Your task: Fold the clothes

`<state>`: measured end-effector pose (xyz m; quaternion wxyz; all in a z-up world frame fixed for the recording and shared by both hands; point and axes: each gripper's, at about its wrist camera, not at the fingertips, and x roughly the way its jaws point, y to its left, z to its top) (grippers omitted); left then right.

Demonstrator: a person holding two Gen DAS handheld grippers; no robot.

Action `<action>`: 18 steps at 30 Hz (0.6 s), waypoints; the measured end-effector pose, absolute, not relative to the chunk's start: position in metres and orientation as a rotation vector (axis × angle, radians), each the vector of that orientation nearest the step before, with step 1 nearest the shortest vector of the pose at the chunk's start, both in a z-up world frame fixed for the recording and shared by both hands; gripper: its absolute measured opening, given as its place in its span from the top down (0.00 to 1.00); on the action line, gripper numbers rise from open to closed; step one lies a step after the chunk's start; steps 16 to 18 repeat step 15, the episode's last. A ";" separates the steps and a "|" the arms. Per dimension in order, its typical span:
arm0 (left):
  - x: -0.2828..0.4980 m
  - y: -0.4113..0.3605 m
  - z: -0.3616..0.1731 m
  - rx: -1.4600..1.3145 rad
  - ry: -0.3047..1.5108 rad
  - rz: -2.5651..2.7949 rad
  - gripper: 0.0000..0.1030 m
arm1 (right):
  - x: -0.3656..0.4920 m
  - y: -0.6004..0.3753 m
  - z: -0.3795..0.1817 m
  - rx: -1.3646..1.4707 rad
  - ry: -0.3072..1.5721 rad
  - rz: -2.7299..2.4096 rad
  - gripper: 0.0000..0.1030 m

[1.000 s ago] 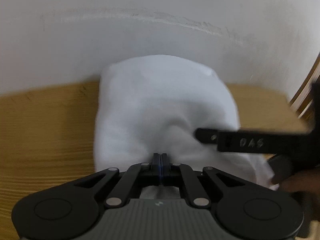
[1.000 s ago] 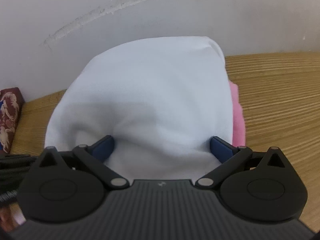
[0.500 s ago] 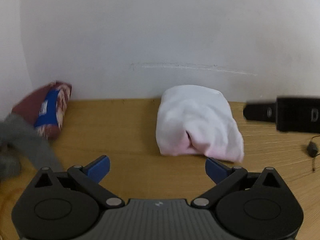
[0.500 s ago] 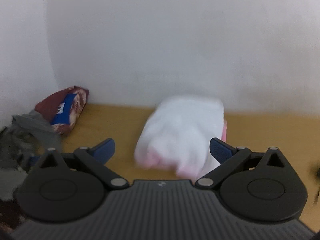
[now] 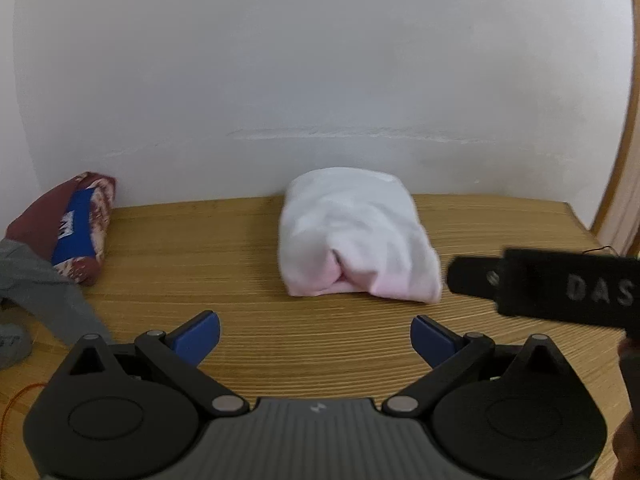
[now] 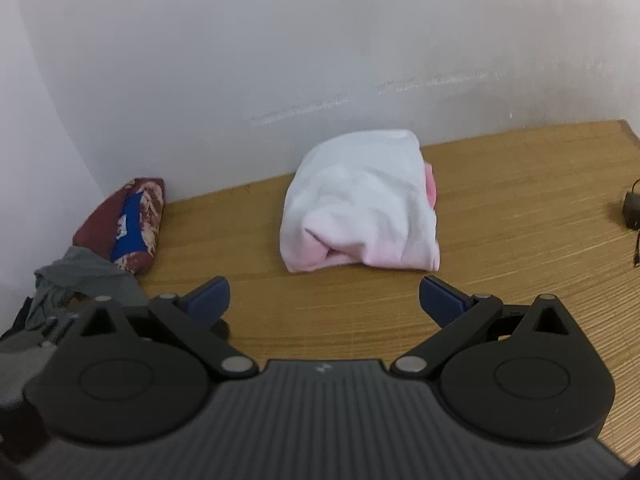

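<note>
A folded white and pale pink garment (image 5: 356,236) (image 6: 360,204) lies on the wooden table (image 5: 240,248) against the white wall. My left gripper (image 5: 316,334) hangs open above bare wood, well short of the bundle, with nothing between its blue fingertips (image 5: 200,330). My right gripper (image 6: 324,300) is also open and empty, drawn back from the garment by a similar gap. In the left wrist view a black bar of the right gripper (image 5: 560,284) crosses the right edge, just right of the bundle.
A folded maroon patterned garment with a blue panel (image 5: 72,228) (image 6: 128,224) lies at the back left by the wall corner. Loose grey clothing (image 5: 44,292) (image 6: 84,280) is heaped in front of it. A small black adapter with a cable (image 6: 632,208) rests at the table's right side.
My left gripper let go of the white garment and opened wide. Both grippers pulled back and up from the bundle, which now lies free by the wall.
</note>
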<state>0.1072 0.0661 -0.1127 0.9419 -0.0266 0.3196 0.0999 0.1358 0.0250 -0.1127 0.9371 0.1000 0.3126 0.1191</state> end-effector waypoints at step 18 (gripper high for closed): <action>0.117 0.067 -0.118 -0.055 0.636 0.163 0.00 | 0.148 0.013 -0.109 0.186 0.589 0.156 0.00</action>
